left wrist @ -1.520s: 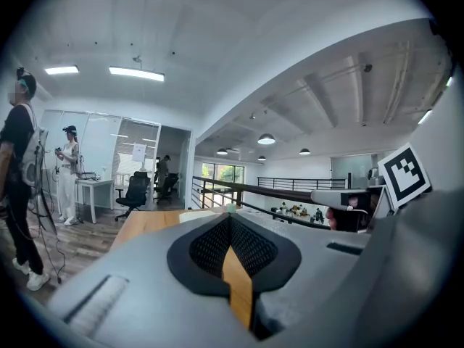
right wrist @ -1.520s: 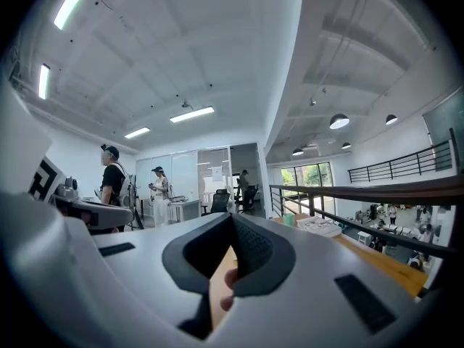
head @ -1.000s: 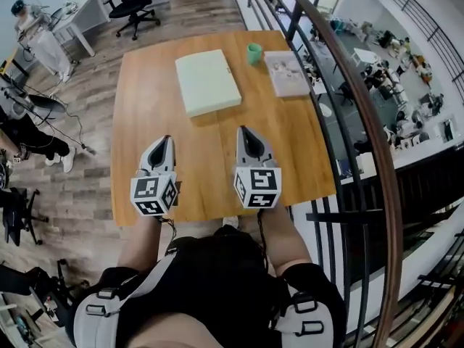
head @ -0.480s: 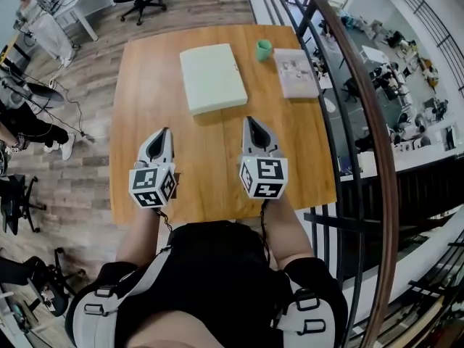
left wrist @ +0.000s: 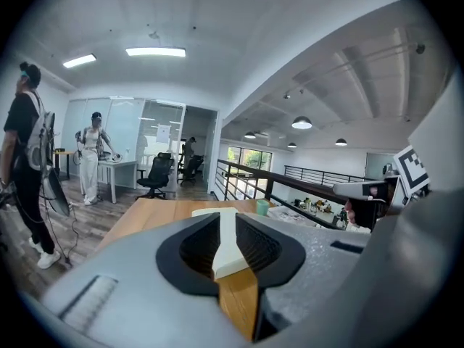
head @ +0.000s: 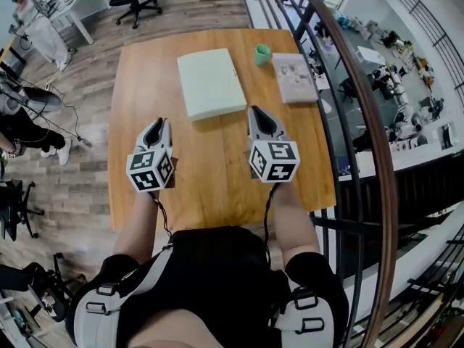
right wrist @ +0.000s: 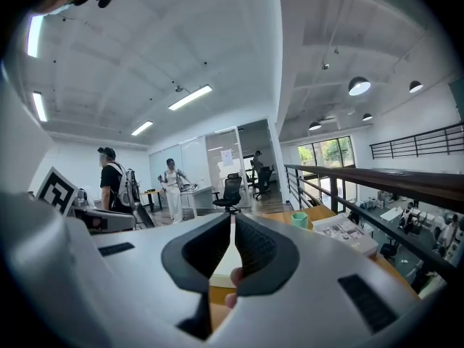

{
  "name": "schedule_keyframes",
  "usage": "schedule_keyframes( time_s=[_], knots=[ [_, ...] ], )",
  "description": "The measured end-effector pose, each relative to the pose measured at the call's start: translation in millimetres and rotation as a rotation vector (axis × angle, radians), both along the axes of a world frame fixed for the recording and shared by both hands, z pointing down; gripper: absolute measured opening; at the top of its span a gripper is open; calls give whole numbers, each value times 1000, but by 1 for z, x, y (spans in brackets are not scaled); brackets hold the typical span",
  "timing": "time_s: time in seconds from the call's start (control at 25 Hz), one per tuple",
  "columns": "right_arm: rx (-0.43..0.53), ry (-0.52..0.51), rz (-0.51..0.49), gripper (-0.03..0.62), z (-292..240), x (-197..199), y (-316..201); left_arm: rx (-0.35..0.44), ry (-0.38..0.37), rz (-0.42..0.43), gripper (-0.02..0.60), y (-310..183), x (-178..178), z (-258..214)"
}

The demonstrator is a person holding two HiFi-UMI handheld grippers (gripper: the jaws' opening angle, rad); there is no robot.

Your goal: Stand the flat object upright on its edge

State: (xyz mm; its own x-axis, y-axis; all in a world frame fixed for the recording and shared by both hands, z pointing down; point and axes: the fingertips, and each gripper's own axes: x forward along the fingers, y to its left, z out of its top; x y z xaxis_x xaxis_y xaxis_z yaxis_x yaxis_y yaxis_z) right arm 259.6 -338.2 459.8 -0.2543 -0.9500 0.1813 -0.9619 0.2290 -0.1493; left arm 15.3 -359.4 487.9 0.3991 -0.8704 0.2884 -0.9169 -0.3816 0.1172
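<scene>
A pale green flat slab lies face down on the far middle of a wooden table, not yet raised. Just to its right, at the far edge, stands a small green cup, and right of that lies a printed booklet. The table's right side runs along a balcony railing.

A person stands at the near edge with a gripper in each hand, both held over the near half of the table, short of the slab. The left gripper has its jaws parting, with nothing between them. The right gripper has its jaws pressed together and empty.

The likely trouble is that the slab lies flush with the table, so a jaw may fail to get under its edge and simply push it farther away, perhaps into the cup. Once tipped up, so thin an edge looks likely to slide or topple unless the second gripper steadies it.

The head view alone shows the whole layout and the gap between grippers and slab. The left gripper view shows the slab's near corner framed in its narrow jaw gap. The right gripper view shows its jaws meeting in a thin line, with people at a distant desk.
</scene>
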Motion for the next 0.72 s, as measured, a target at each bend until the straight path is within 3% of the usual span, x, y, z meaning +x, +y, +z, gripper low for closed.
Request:
schedule_keyframes(
  time_s=[0.08,0.2,0.36,0.52,0.72],
  knots=[
    [-6,-10,-14,12,1,2,-11,-27,23,19,116,-11,3,3],
    [-47,-37,-40,49,12,8,-32,-67,51,53,174,-29,10,7],
    [-137,-116,-75,107,38,14,-69,-184,134,101,184,-54,19,23],
    [-243,-153,-61,123,80,26,-102,-305,215,96,198,-83,21,49],
    [-353,-164,-41,123,124,38,-138,-391,237,62,213,-121,16,82]
  ],
)
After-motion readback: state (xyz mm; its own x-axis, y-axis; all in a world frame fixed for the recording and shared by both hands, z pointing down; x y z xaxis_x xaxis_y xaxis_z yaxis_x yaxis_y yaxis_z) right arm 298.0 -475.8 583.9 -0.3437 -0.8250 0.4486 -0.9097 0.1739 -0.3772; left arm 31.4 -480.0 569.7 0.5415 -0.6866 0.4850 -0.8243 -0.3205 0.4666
